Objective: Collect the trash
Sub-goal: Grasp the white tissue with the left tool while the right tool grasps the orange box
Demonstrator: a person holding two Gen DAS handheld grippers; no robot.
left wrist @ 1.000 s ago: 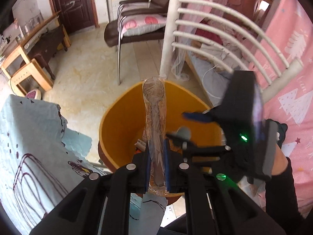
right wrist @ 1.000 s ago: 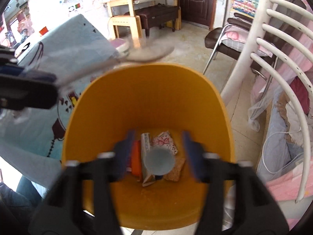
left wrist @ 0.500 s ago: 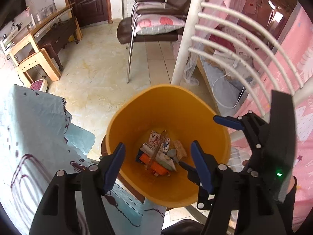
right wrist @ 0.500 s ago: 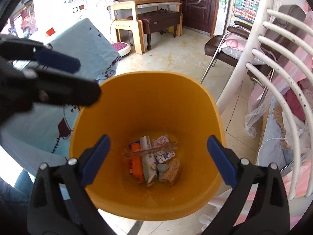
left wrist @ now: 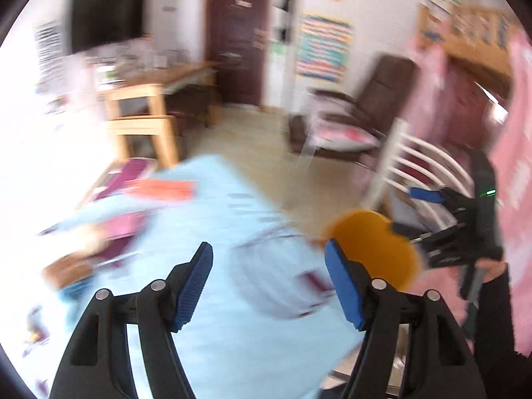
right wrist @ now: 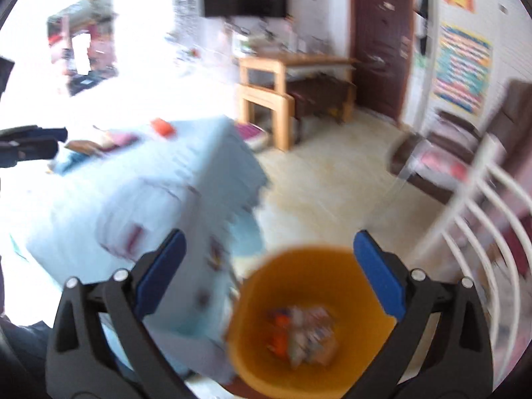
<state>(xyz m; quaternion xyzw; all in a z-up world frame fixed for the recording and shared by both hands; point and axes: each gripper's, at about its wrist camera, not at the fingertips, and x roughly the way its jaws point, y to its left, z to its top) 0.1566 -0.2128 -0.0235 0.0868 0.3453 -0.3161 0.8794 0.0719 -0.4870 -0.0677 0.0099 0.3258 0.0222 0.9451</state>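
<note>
Both views were heavily blurred. Half a second earlier both cameras had looked straight down into the orange bin; now both had swung up toward the room. The left hand-held gripper [left wrist: 268, 277] stood wide open with nothing between its blue pads, having already let go of the clear wrapper it had gripped a second before. The right hand-held gripper [right wrist: 268, 267] was also wide open and held nothing.

The left view now faced the bench under its pale blue cloth [left wrist: 232, 316], whose far corner ended short of the tiled floor [left wrist: 252, 146]. Small items lay near the bench's far left edge: an orange piece [left wrist: 159, 189] and purple and brown shapes too smeared to name. Open floor stretched beyond the bench toward a wooden table [left wrist: 149, 99] and a dark door [left wrist: 237, 33].

The orange bin [right wrist: 372, 342] sat just off the bench's right edge, beside a white railing [right wrist: 482, 219]. In the right wrist view, the collected trash [right wrist: 302, 332] lay at its bottom, a mix of orange, white and tan pieces, blurred. In the left view only the bin's rim showed, past the right finger.
</note>
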